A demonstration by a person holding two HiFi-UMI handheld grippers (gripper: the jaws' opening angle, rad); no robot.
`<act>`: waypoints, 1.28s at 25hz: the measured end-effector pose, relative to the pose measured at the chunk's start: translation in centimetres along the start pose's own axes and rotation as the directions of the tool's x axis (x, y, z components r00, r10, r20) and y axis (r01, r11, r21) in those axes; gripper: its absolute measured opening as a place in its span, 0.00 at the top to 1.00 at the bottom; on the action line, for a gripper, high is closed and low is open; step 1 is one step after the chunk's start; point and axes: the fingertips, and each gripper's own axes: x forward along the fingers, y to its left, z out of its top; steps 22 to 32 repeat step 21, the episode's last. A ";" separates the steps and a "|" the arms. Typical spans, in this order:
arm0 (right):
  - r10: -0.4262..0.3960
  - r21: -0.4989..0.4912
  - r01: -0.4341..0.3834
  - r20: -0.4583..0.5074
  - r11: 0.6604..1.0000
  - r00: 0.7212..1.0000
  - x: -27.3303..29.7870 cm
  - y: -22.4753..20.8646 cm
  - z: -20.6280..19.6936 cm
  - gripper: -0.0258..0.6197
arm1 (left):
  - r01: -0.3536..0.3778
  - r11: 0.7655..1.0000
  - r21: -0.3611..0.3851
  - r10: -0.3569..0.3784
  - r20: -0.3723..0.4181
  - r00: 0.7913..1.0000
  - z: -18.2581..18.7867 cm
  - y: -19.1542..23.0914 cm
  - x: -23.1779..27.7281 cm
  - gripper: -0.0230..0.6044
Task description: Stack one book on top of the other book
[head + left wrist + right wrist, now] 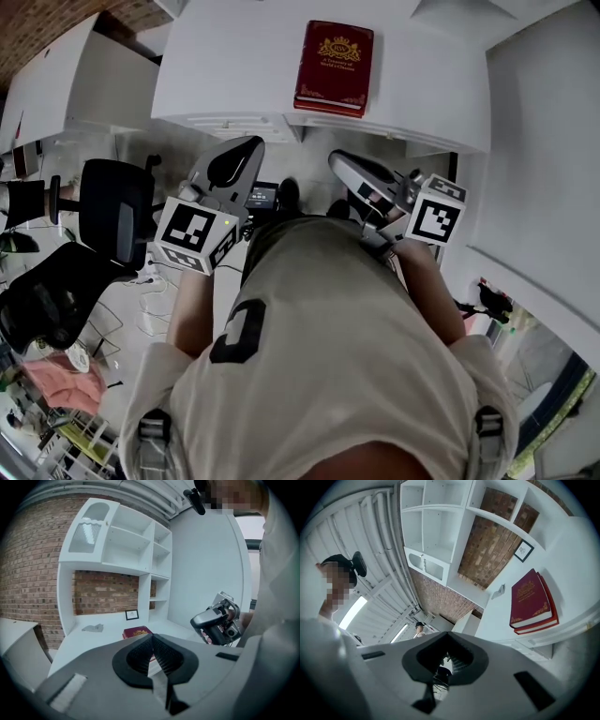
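Resting stacked on desk (234, 66): two red books (530, 598); left tongs (153, 634), right tongs (446, 633) closed.

The left gripper (248, 145) and the right gripper (339, 161) sit side by side, short of the front edge of the desk (225, 66) and well apart from everything on it. Ahead of both pairs of fingers, the upper book (528, 596) lies flat on the lower book (534, 630), their edges nearly matched. The stack rests on the desk near that front edge. Farther from the fingers, beyond the stack, a small frame (131, 615) stands at the back of the desk. A crumpled scrap (93, 628) lies on the desk to its left. The shelf unit (117, 541) rises behind and above them. An office chair (117, 211) stands on the floor, left of the left gripper's fingers.
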 end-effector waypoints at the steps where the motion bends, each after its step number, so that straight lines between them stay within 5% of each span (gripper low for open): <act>1: -0.007 -0.006 0.007 -0.005 1.000 1.000 0.7 0.1 0.0 0.95 | -0.002 1.000 -0.003 0.002 0.008 1.000 0.1 0.9 -0.2 0.96; 21: -0.121 -0.062 0.123 0.035 0.990 0.992 10.1 -1.1 2.4 0.95 | 0.100 0.995 -0.010 -0.100 0.030 0.995 -0.5 11.9 1.3 0.96; 32: -0.121 -0.062 0.123 0.035 0.990 0.992 10.1 -1.1 2.4 0.95 | 0.100 0.995 -0.010 -0.100 0.030 0.995 -0.5 11.9 1.3 0.96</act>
